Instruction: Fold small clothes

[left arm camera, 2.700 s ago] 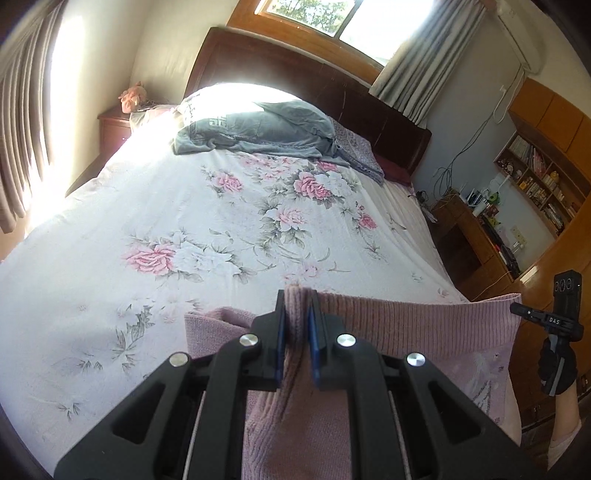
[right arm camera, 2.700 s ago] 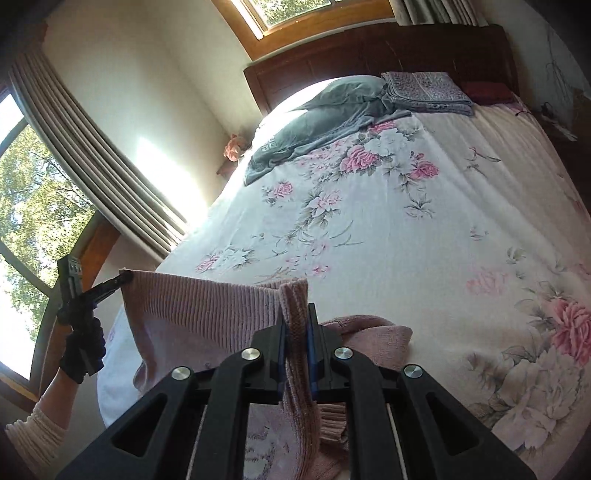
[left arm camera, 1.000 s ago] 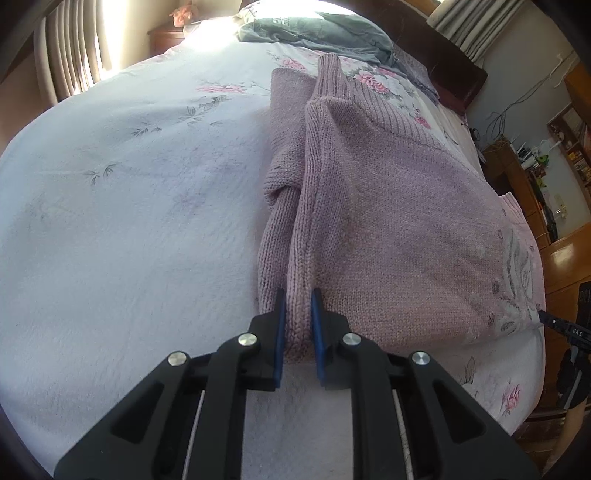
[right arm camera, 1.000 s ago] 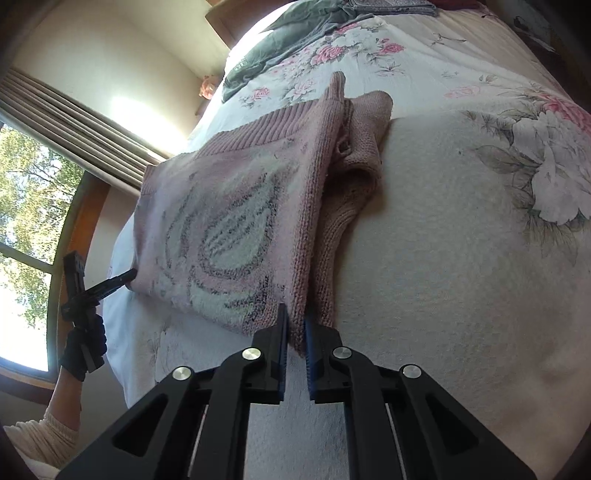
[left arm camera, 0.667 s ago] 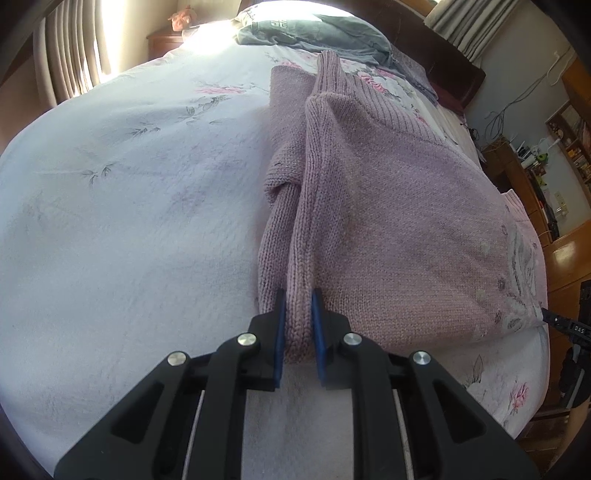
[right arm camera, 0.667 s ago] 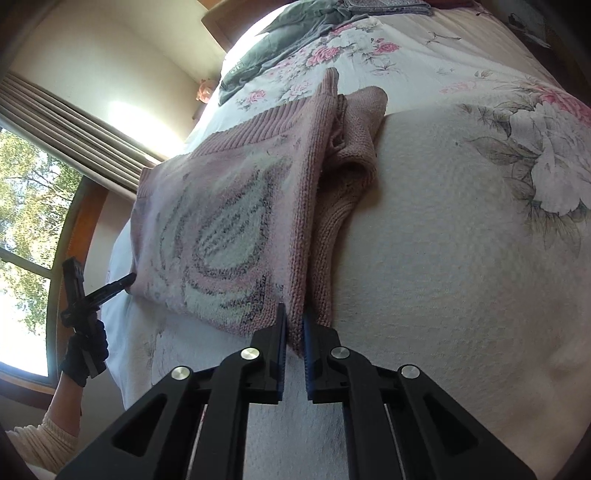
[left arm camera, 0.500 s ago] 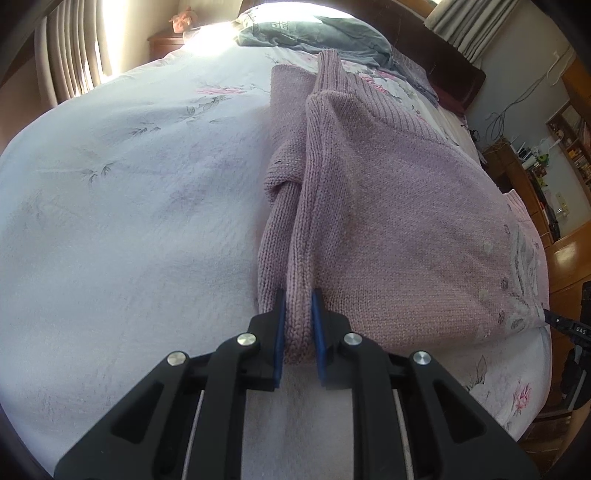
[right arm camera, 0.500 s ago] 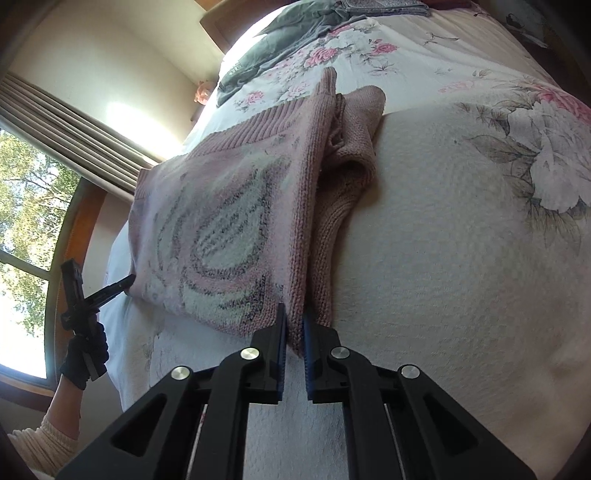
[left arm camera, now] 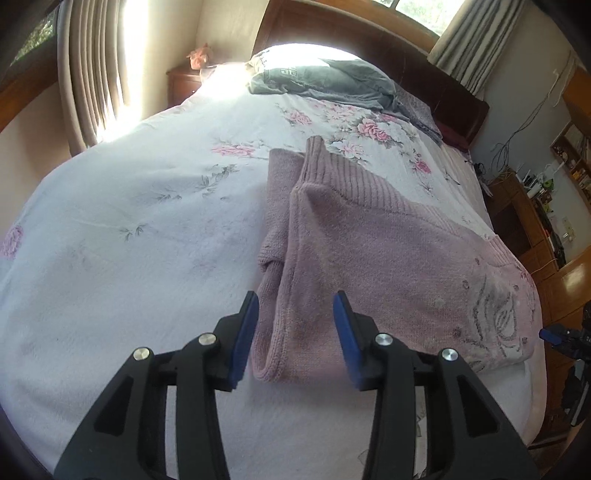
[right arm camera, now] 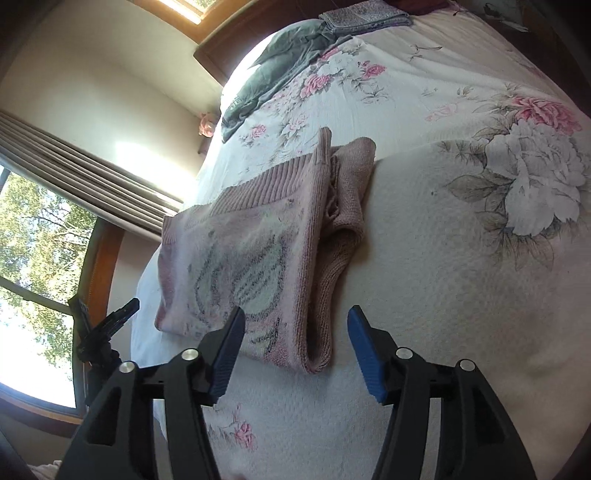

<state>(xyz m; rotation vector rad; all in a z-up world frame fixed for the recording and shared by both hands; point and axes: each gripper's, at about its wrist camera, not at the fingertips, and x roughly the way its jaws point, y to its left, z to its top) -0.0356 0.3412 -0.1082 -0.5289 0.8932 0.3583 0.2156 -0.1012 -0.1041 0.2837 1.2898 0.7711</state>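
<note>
We hold the left tool [left arm camera: 293,332] and right tool [right arm camera: 295,345] spread apart, empty, just before the pink sweater's [left arm camera: 388,251] near corners, which lie flat on the bed [left arm camera: 129,240] for folding.

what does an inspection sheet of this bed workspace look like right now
surface: floral bedspread, white with pink roses, lightly wrinkled
job's things: pink knit sweater lies flat near the bed's near edge, a sleeve folded alongside
clutter: grey garment and a patterned folded cloth by the headboard
grippers: left tool open over one sweater corner; right tool open over the other
cables: wires on the far wall
surroundings: curtains, wooden headboard, shelves
</note>
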